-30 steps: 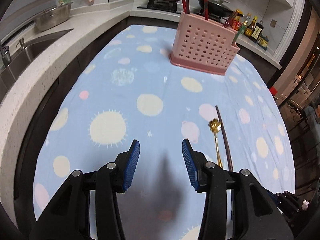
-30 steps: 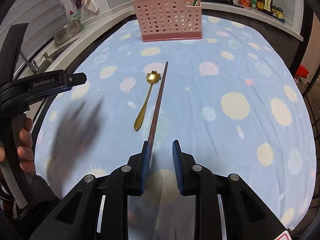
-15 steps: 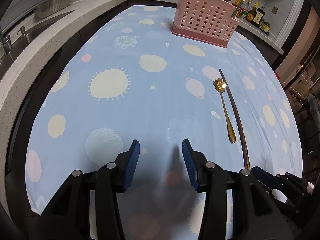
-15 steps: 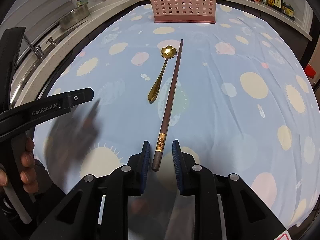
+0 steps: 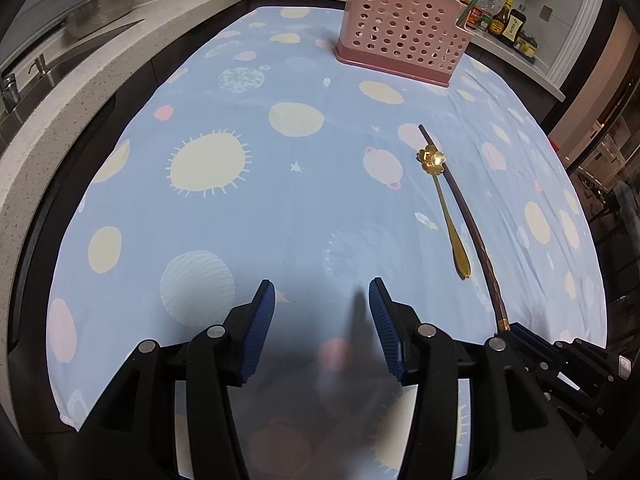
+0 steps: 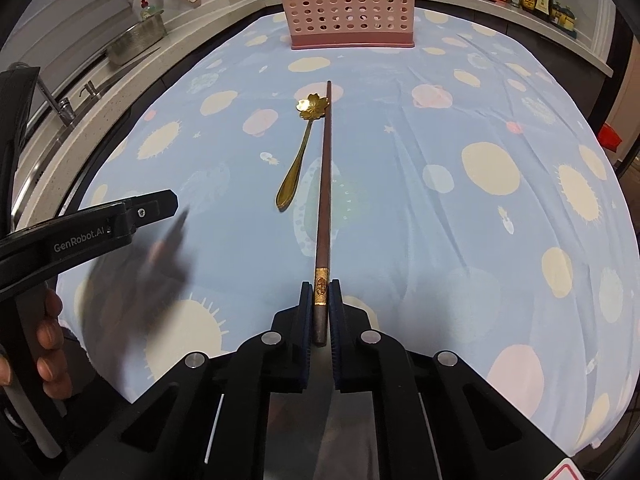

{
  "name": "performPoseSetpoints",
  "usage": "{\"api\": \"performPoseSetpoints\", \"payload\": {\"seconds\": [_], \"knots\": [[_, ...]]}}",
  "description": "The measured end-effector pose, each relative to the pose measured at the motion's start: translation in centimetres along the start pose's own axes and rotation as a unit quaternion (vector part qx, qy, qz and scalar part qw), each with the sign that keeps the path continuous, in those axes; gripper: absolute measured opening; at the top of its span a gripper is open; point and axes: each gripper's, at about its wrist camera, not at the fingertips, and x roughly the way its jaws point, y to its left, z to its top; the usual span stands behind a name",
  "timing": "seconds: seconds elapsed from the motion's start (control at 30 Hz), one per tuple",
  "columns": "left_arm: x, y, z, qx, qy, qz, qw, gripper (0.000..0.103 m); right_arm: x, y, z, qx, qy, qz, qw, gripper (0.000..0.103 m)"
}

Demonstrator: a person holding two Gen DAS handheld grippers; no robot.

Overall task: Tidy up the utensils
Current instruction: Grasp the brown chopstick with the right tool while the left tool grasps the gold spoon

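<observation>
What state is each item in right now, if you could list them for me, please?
right gripper: shut on the chopstick's banded end
left gripper: opening, nothing between its pads
chopstick: flat on the cloth, gripped at one end
gold spoon: lying loose beside the chopstick
pink caddy: upright, already holding utensils

right gripper (image 6: 320, 304): was apart, now clamped on chopstick (image 6: 323, 184) | left gripper (image 5: 322, 308): opening, empty

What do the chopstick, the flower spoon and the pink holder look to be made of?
Chopstick: dark brown with a matte grain look, likely wood, and a gold band near the thick end. Spoon: shiny gold sheen, probably polished metal. Holder: matte pink with moulded round holes, looks like plastic.
</observation>
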Motion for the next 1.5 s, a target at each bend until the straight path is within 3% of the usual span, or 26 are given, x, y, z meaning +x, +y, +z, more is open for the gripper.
{"api": "performPoseSetpoints", "payload": {"seconds": [0.4, 0.63, 0.83, 0.93, 1.0, 1.13, 1.2, 1.5], "knots": [[0.1, -2.8, 0.6, 0.021, 0.001, -0.027, 0.9994, 0.057, -0.7, -3.3, 0.3, 0.059, -0.025, -0.016, 0.998, 0.007], [1.1, -6.3, 1.4, 0.050, 0.006, -0.055, 0.9973, 0.057, -0.8, -4.1, 0.2, 0.076, -0.028, -0.016, 0.997, 0.007], [3.2, -7.4, 1.9, 0.042, 0.023, -0.069, 0.9964, 0.056, -0.8, -4.4, 0.1, 0.082, -0.027, -0.011, 0.996, 0.007], [3.3, -7.7, 2.1, 0.050, 0.017, -0.064, 0.9965, 0.050, -0.7, -4.5, 0.1, 0.084, -0.026, -0.008, 0.996, 0.007], [3.4, -7.9, 2.0, 0.054, 0.016, -0.063, 0.9964, 0.038, -0.6, -4.6, 0.1, 0.085, -0.026, -0.007, 0.996, 0.007], [3.2, -8.1, 1.5, 0.065, 0.013, -0.057, 0.9962, 0.026, -0.4, -4.7, 0.1, 0.087, -0.024, -0.003, 0.996, 0.007], [3.2, -8.0, 1.4, 0.066, 0.013, -0.057, 0.9961, 0.014, -0.4, -4.7, 0.1, 0.087, -0.024, -0.002, 0.996, 0.007], [1.7, -6.6, 1.0, 0.052, 0.011, -0.070, 0.9962, 0.010, -1.3, -4.3, 0.1, 0.088, -0.031, 0.005, 0.996, 0.007]]}}
